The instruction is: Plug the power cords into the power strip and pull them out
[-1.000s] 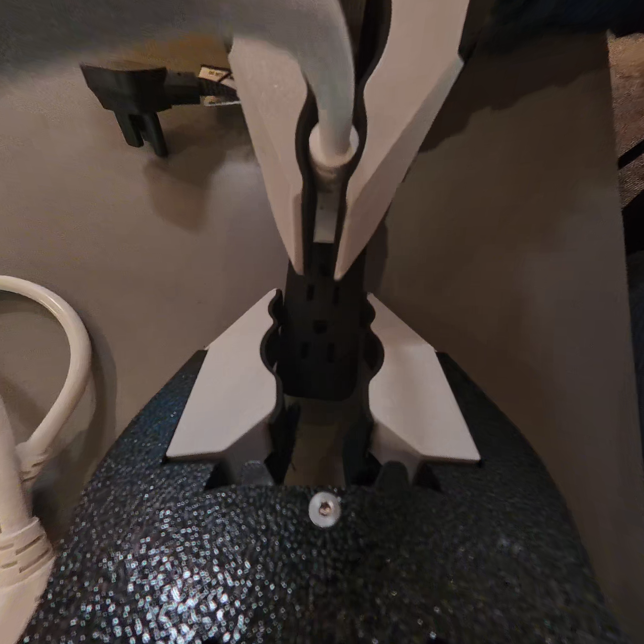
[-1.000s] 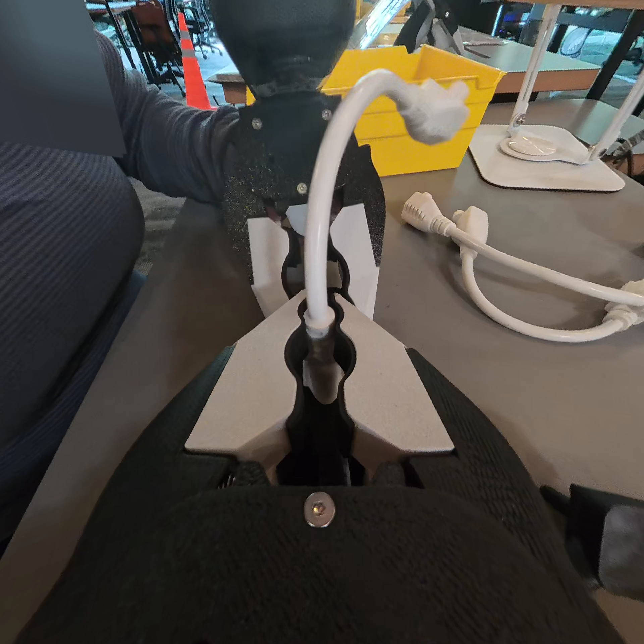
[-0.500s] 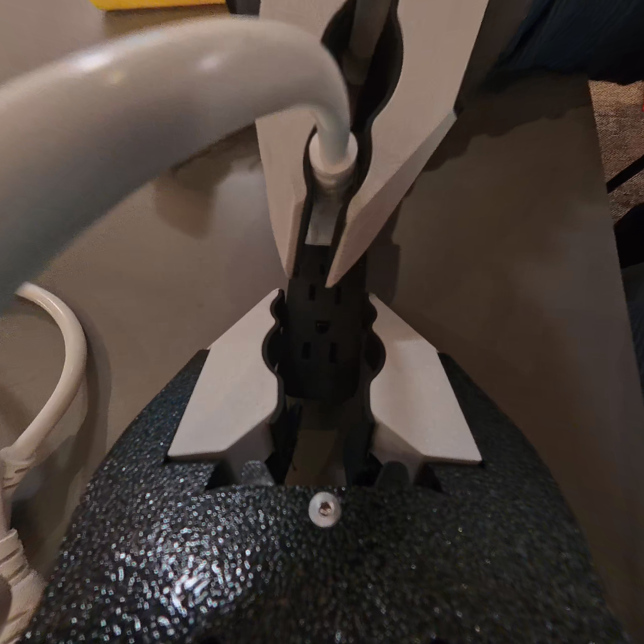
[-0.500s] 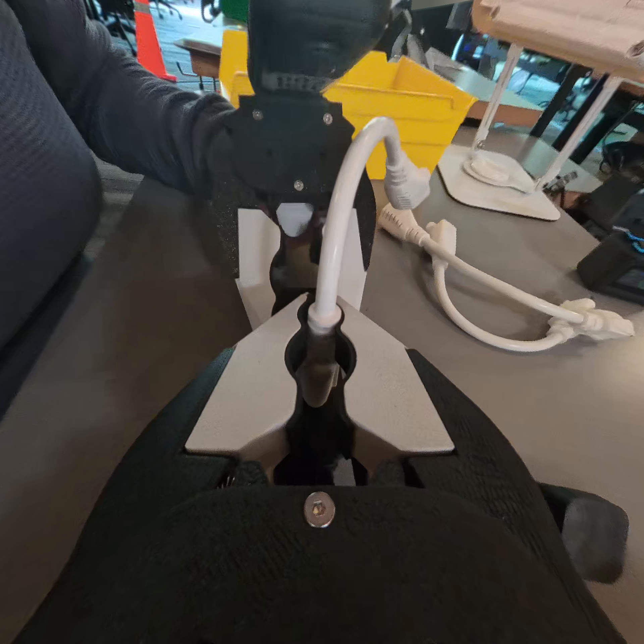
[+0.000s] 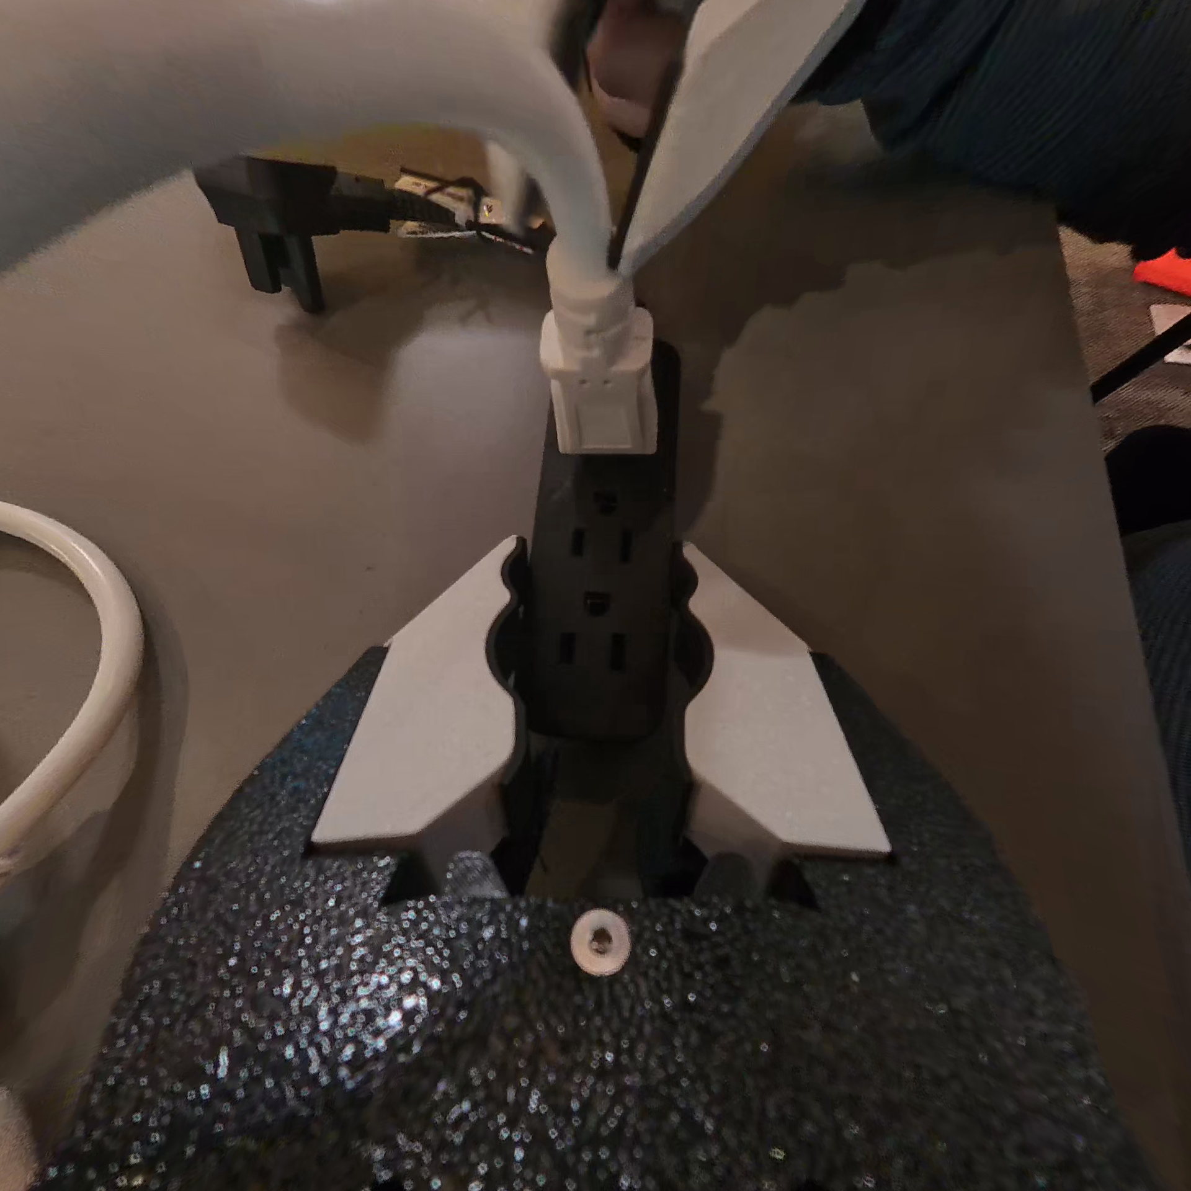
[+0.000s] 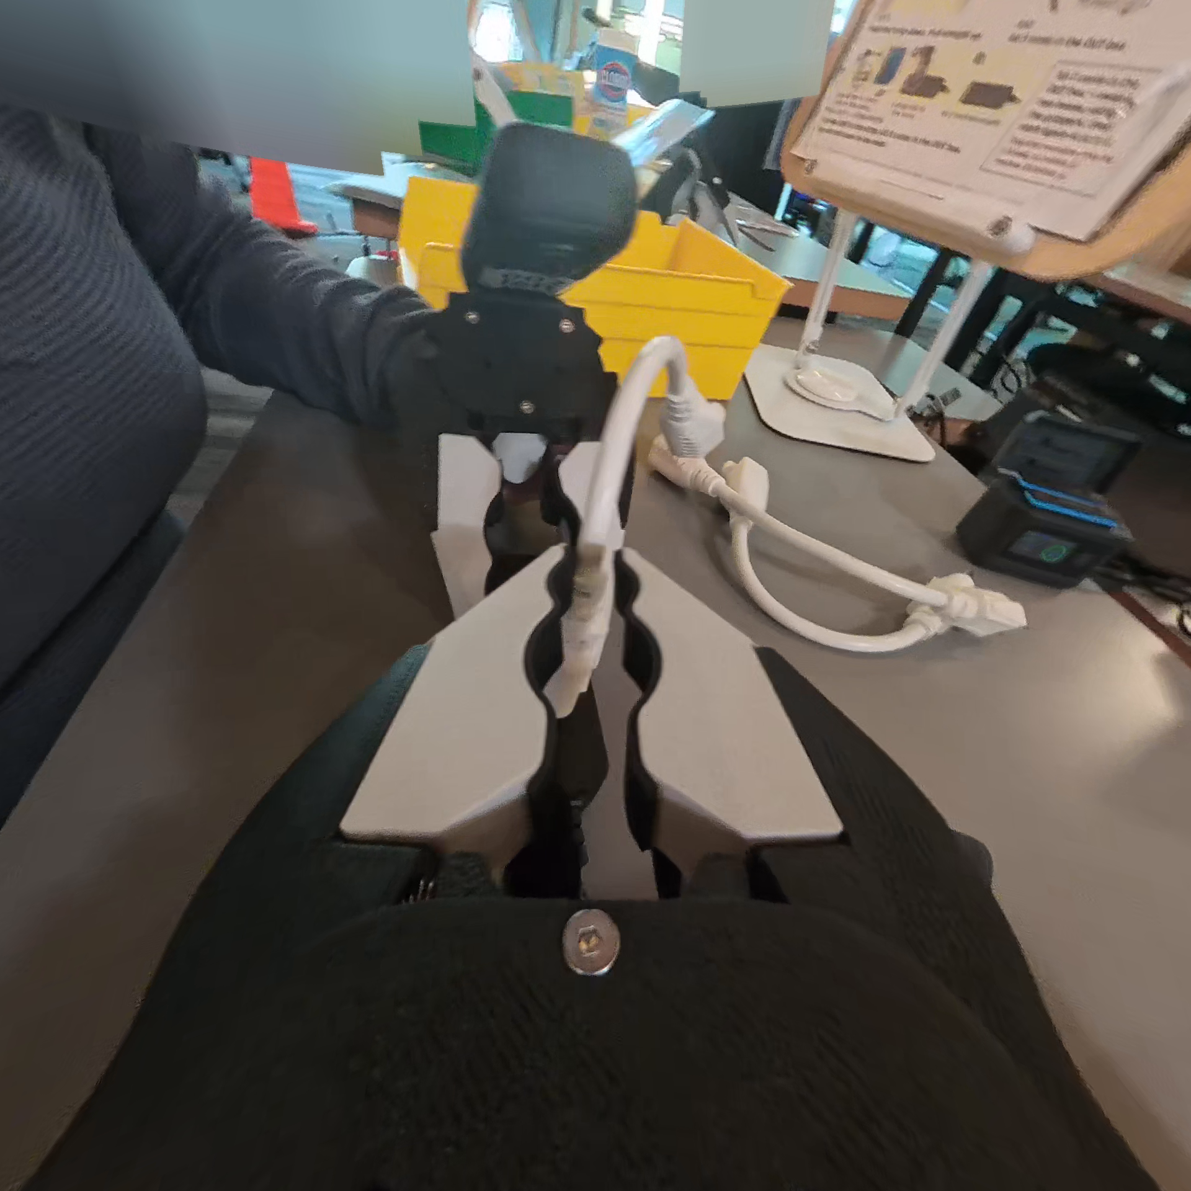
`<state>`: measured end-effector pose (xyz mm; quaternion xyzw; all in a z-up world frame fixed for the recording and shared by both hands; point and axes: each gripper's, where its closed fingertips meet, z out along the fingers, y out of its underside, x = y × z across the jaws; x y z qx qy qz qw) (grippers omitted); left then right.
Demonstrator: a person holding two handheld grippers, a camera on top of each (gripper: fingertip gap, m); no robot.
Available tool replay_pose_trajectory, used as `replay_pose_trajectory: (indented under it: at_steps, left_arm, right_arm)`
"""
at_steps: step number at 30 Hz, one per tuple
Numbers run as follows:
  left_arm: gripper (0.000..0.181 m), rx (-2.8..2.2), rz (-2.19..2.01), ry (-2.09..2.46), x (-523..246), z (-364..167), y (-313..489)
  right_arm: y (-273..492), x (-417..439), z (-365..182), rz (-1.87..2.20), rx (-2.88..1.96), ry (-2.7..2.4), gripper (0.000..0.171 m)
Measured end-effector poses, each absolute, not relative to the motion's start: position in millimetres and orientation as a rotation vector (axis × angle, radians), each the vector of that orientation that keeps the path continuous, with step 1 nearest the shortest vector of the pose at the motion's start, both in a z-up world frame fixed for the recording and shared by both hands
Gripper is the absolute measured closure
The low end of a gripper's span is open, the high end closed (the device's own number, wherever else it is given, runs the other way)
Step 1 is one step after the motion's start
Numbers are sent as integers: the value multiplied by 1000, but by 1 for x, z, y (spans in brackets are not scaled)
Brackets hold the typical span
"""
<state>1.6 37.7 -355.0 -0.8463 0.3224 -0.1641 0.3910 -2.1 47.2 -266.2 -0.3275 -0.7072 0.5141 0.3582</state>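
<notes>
Black power strip [image 5: 602,619] at frame centre, pinched by the left tongs [image 5: 599,619] to stay put on the grey worktop [image 5: 322,451]. White plug [image 5: 602,393] seated in its far socket. Right tongs [image 6: 590,619] spread around that plug, apparently not gripping.

Glossy white plastic cord [image 5: 567,213]; power strip [image 5: 602,619] seemingly matt black plastic.

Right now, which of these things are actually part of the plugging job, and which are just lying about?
Part of the job:
- black power strip, held by the left gripper
- white plug seated in it
- right gripper, open around that plug
- spare white cords on the table

Just lying about:
- yellow bin
- white stand
- black device
- orange cone
</notes>
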Motion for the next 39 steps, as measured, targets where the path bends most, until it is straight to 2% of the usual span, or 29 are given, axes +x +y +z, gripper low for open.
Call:
replay_pose_trajectory:
  at_steps: [6,18,21,23,24,28,39]
  left_arm:
    - [138,-2135,-381,841,4,-357,38]
    - [138,-2131,-390,838,4,-357,39]
    - [138,-2130,-392,838,4,-357,39]
    - [138,-2130,-397,835,4,-356,39]
    - [138,-2130,-400,833,4,-356,39]
    - [138,-2129,-400,834,4,-357,39]
    - [138,-2127,-398,836,5,-357,38]
  right_arm:
    - [40,9,-268,1256,-695,-1898,164]
    - [40,10,-270,1328,-782,-1897,163]
    - [44,10,-269,1329,-830,-1885,159]
    - [46,13,-280,1333,-910,-1948,138]
    - [48,13,-286,1338,-966,-1975,134]
    - [45,11,-287,1390,-963,-1961,152]
    - [43,8,-290,1358,-934,-1979,157]
